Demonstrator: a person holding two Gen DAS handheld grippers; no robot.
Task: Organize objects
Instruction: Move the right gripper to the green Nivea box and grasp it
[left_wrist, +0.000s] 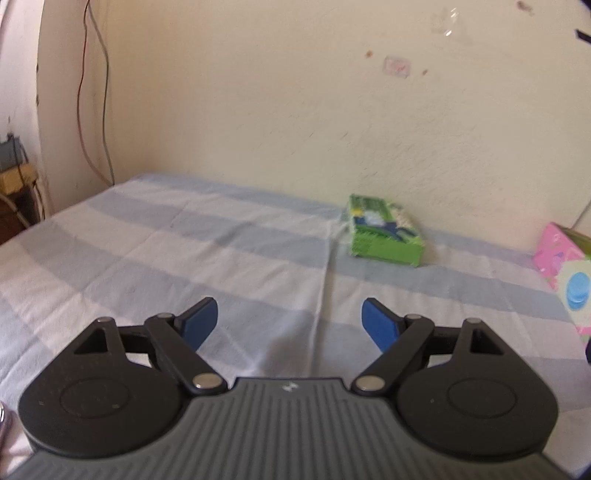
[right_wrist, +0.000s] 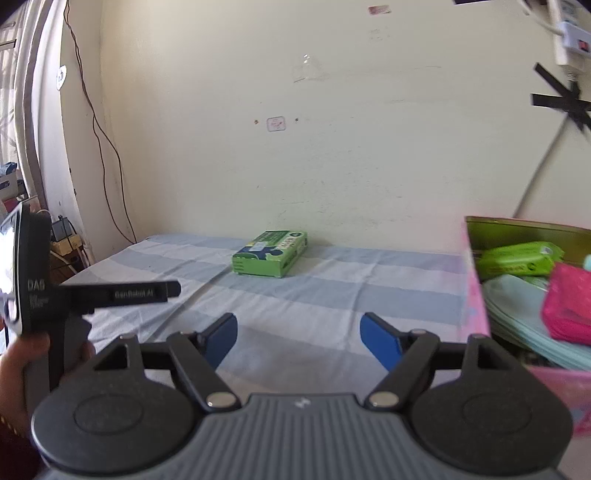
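The green box (right_wrist: 271, 253) lies flat on the blue-and-white checked sheet (right_wrist: 332, 288), far ahead of your right gripper (right_wrist: 299, 338) and a little left of its line, close to the cream wall (right_wrist: 332, 166); the print on its lid is too blurred to read. Your right gripper's blue pads (right_wrist: 380, 341) stand spread wide with nothing but sheet between them, well apart from the box. From your left gripper (left_wrist: 290, 321) the same green box (left_wrist: 384, 230) sits ahead and off to the right, again well clear, and those jaws are spread and empty too. At your right the pink bin (right_wrist: 476, 295) stands just beside the right gripper, holding a green wipes pack (right_wrist: 517, 260), a magenta pouch (right_wrist: 570, 308) and folded pale cloths (right_wrist: 517, 314); the left view catches its pink corner (left_wrist: 557, 254). On the far left of the right view your hand (right_wrist: 14, 365) grips the left device, whose black bar reads "GenRobot AI" (right_wrist: 133, 294), with "DAS" (right_wrist: 36, 285) on its body.
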